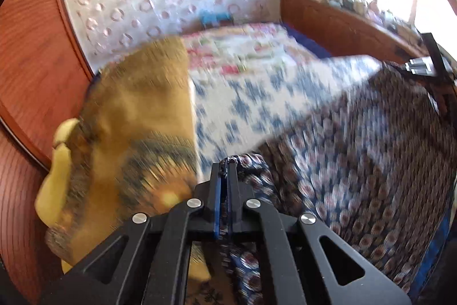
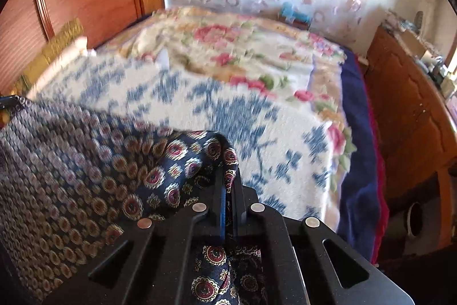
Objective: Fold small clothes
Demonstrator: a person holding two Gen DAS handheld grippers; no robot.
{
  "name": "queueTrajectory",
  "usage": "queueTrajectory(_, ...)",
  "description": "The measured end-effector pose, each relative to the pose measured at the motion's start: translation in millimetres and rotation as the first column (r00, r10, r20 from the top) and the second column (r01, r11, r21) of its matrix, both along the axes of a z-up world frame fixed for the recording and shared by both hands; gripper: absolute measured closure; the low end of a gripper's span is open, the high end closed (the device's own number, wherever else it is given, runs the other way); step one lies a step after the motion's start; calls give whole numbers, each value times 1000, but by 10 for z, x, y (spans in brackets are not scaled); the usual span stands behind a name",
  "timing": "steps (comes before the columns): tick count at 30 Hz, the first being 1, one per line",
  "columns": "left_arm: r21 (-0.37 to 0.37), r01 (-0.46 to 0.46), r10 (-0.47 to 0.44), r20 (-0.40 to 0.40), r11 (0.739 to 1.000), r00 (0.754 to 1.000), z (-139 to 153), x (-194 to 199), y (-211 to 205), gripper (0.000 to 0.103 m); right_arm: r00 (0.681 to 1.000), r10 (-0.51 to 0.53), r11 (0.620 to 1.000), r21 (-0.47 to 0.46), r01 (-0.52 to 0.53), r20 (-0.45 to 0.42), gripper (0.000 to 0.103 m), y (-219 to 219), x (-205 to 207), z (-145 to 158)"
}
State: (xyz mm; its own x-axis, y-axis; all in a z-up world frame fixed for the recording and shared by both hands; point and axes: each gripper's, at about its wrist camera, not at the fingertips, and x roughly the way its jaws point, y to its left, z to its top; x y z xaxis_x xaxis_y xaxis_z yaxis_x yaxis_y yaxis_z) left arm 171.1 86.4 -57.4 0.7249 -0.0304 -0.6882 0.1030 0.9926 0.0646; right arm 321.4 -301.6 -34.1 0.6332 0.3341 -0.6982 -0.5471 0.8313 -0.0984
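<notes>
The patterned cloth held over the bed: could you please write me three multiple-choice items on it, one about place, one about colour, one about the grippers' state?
1. Where is the patterned cloth?
A. Flat on the floor
B. Lifted between both grippers above the bed
C. Inside the wooden cabinet

2. What is its ground colour?
A. Dark navy with red and gold medallions
B. Plain green
C. White with blue flowers

3. How do the left gripper and right gripper stand?
A. Both open
B. One open
C. Both shut on cloth

Answers: 1 B, the cloth stretches between the two grippers over the bedcover. 2 A, the right wrist view shows the medallions sharply. 3 C, fabric is pinched between each closed pair of fingers.
</notes>
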Motion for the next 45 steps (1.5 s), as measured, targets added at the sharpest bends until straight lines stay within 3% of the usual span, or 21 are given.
queueTrajectory(4,-26,-44,46,87,999,995,435,172,216,99,998,-10,997,74,5,63,101,-40,-125,365)
queueTrajectory(7,16,-93,89,149,996,985,723,454,350,99,994,-38,997,77,30,100,101,-25,-142,554)
queueTrajectory(12,2,-87,86,127,996,988,748,998,424,98,984,-167,986,15,167,58,101,-23,219,497)
queueTrajectory(14,-1,-82,81,108,997,991,687,1093,383,88,980,-198,980,-16,199,29,101,26,350,374)
queueTrajectory(15,-11,-75,76,108,997,991,669,1089,362,79,978,-207,978,-13,207,20,94,36,368,340)
queueTrajectory(16,-23,-66,69,117,998,991,663,1045,347,68,974,-226,974,-19,226,17,80,44,373,315)
queueTrajectory(18,-43,-38,44,129,998,991,658,919,307,55,965,-261,965,-5,262,31,64,0,294,311)
queueTrajectory(21,-53,-7,13,114,999,993,605,708,230,34,967,-253,967,26,252,29,64,-101,84,352)
queueTrajectory(26,-79,22,-14,107,997,994,424,264,120,32,973,-228,972,70,225,29,61,-323,-436,435)
queueTrajectory(34,-114,18,-8,81,993,997,93,-358,15,32,972,-233,968,99,230,26,53,-661,-1167,234)
queueTrajectory(40,-125,-58,66,60,991,996,-108,-693,161,32,980,-199,972,135,194,25,47,-521,-1486,79)
queueTrajectory(45,-199,-111,119,30,974,992,-283,-893,304,32,988,-153,979,137,151,1,47,-358,-1649,-158)
